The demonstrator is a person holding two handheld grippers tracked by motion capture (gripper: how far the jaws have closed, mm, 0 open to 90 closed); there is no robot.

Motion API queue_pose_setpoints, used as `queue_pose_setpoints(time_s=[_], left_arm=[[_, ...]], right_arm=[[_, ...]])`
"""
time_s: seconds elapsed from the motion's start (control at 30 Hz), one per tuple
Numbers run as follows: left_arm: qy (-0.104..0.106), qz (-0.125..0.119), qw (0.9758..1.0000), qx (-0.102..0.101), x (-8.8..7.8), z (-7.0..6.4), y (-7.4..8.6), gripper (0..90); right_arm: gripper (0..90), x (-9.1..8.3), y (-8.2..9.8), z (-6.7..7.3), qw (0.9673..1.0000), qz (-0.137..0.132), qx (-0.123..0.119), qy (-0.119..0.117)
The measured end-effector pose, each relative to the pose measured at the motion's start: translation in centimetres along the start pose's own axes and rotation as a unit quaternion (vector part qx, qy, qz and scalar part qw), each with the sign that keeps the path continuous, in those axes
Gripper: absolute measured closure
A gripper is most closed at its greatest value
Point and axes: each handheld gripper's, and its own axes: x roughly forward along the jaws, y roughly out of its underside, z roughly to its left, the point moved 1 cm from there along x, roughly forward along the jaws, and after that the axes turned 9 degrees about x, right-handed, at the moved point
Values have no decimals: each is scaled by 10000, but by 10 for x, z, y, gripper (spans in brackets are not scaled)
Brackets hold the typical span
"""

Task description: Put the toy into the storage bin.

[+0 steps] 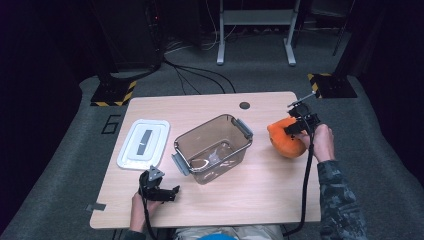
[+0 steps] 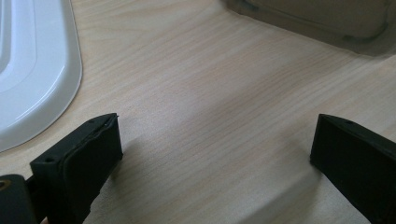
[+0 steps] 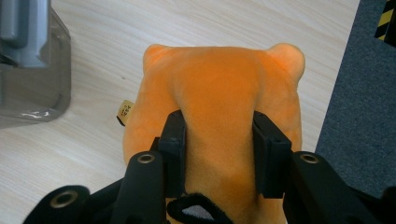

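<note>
My right hand-held gripper (image 3: pixel 218 140) is clamped on the orange plush toy (image 3: pixel 219 88), its pads pressed into the fabric on both sides. The toy sits at the right side of the bench (image 1: pixel 260 190); whether it touches the surface I cannot tell. The clear plastic container (image 1: pixel 212 147) stands at centre, the white lid (image 1: pixel 144 143) to its left. My left hand-held gripper (image 2: pixel 212 154) rests wide open above bare bench.

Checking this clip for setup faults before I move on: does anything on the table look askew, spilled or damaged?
Nothing spilled or broken. The clear storage container sits skewed to the table edges, its white lid off and lying flat beside it. The right gripper pinches the orange plush toy, denting it.
</note>
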Motion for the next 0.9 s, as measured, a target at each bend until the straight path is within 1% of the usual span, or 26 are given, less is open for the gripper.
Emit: queue_pose_setpoints(time_s=[0.2,0.53,0.9], left_arm=[[1,0,10000,-1,0,0,0,17],[0,-1,10000,-1,0,0,0,17],[1,0,10000,-1,0,0,0,17]], right_arm=[[618,-3,-6,4,10000,-58,-48,-16],[619,-6,-18,14,9997,-183,-130,-24],[618,-8,-36,29,9992,-266,-285,-73]])
